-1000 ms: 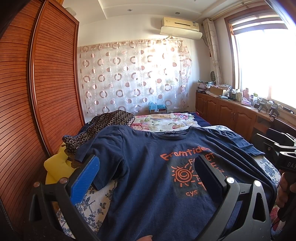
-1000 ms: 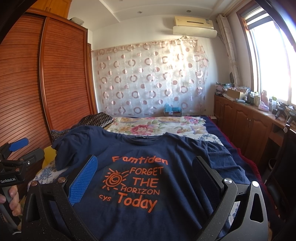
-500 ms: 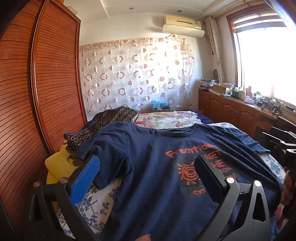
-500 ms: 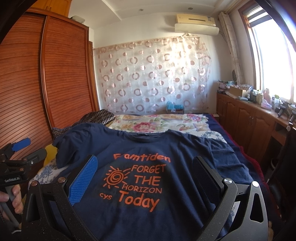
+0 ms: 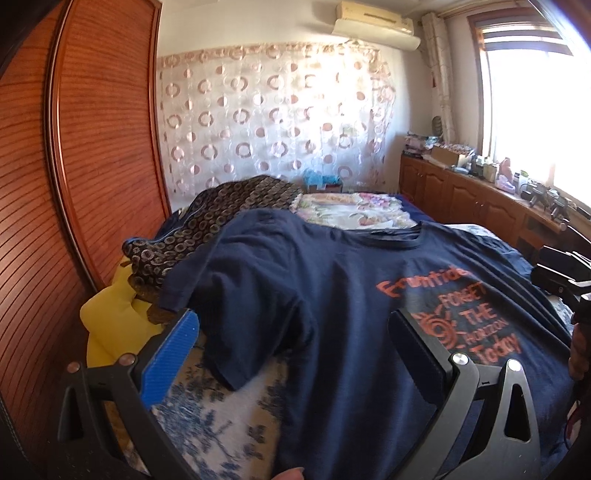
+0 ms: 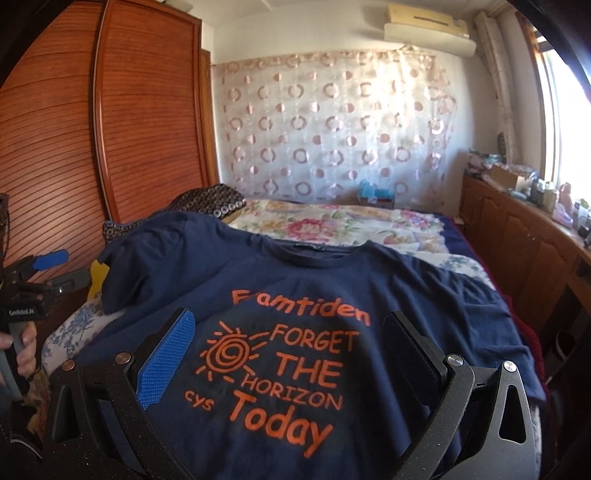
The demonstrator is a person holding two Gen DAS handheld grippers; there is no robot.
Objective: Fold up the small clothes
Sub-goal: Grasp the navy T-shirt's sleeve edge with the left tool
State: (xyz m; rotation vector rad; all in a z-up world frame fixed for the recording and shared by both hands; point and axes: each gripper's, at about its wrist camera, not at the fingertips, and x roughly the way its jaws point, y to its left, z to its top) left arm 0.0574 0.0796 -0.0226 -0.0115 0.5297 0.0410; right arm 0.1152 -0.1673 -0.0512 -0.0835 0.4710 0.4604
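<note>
1. Navy T-shirt [image 6: 295, 280], front side up, lies spread flat over the near end of the bed [image 5: 207, 417]; orange print on the chest reads "Framtiden FORGET THE HORIZON Today" beside a spiral sun.
2. Its collar points away toward the curtain, and in the left wrist view one short sleeve [image 5: 251, 325] drapes toward the wardrobe side over the blue-and-white floral sheet.
3. The left gripper [image 5: 291, 343] hovers above the shirt's sleeve side with its fingers spread wide, a blue pad [image 5: 170, 354] on one finger, pinching nothing.
4. The right gripper [image 6: 288, 350] hangs over the printed chest, likewise spread apart and holding nothing.
5. Each camera catches the other tool at its frame edge, gripped by a person's hand [image 6: 26, 350].
6. Beyond the shirt lie a floral quilt [image 6: 332, 225], a dark ring-patterned cloth [image 5: 207, 229] and a yellow pillow [image 5: 110, 321] next to the wardrobe.
7. A slatted wooden wardrobe [image 6: 147, 122] runs along one side; a sheer curtain with circles [image 5: 273, 122] covers the far wall under an air conditioner [image 5: 376, 22]; low wooden cabinets [image 6: 524, 243] with clutter on top stand under the bright window [image 5: 535, 110].
8. Compared with a second ago, the left wrist view has swung toward the wardrobe side, so the print now sits further right in it; the right wrist view shows the print larger and lower, and both tools remain spread.
</note>
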